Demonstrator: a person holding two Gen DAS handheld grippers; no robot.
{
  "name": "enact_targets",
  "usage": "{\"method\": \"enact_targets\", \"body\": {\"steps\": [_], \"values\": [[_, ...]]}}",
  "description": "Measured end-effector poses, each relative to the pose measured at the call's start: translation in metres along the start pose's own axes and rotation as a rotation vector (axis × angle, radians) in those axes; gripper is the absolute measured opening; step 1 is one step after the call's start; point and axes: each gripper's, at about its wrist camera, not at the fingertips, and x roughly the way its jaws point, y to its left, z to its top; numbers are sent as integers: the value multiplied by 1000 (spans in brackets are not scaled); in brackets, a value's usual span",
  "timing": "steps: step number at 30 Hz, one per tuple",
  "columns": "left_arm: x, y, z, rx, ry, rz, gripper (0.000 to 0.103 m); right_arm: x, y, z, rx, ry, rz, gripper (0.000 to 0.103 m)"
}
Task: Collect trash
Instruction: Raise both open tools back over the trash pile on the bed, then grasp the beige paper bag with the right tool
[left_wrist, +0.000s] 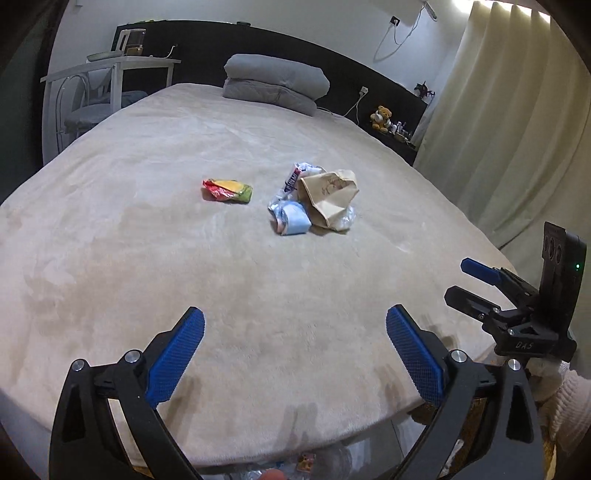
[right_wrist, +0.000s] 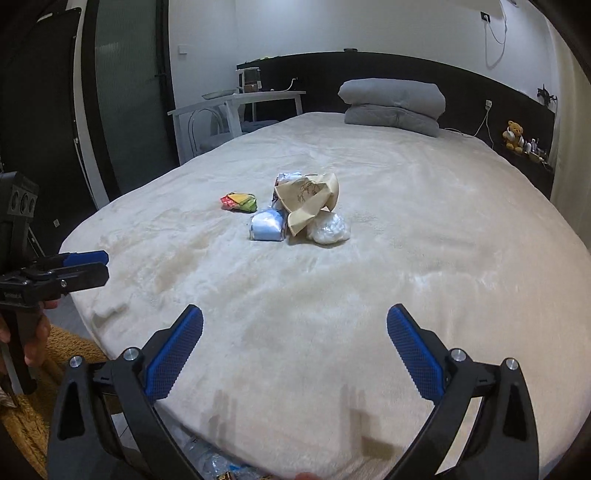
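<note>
Trash lies mid-bed: a red-yellow-green snack wrapper (left_wrist: 227, 190) (right_wrist: 239, 202), a light blue packet (left_wrist: 293, 218) (right_wrist: 267, 226), a crumpled brown paper bag (left_wrist: 330, 194) (right_wrist: 308, 201), a clear plastic wad (right_wrist: 328, 229) (left_wrist: 345, 218) and a printed wrapper (left_wrist: 295, 176) behind. My left gripper (left_wrist: 295, 328) is open and empty over the bed's near edge; it also shows in the right wrist view (right_wrist: 99, 266). My right gripper (right_wrist: 295, 325) is open and empty, to the right of the left one; it shows in the left wrist view (left_wrist: 458, 280).
The beige bed cover (left_wrist: 147, 240) fills both views. A folded grey blanket (left_wrist: 275, 83) lies at the head. A white table (left_wrist: 110, 70) and chair stand left, a curtain (left_wrist: 517, 129) right, a teddy bear (left_wrist: 382, 118) on a shelf. More trash lies on the floor below the bed edge (right_wrist: 214, 461).
</note>
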Motion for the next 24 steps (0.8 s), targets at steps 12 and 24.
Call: {"method": "enact_targets", "body": {"steps": [12, 24], "values": [[49, 33, 52, 54, -58, 71, 97, 82, -20, 46, -96, -18, -69, 99], [97, 52, 72, 90, -16, 117, 97, 148, -7, 79, -196, -6, -68, 99]]}}
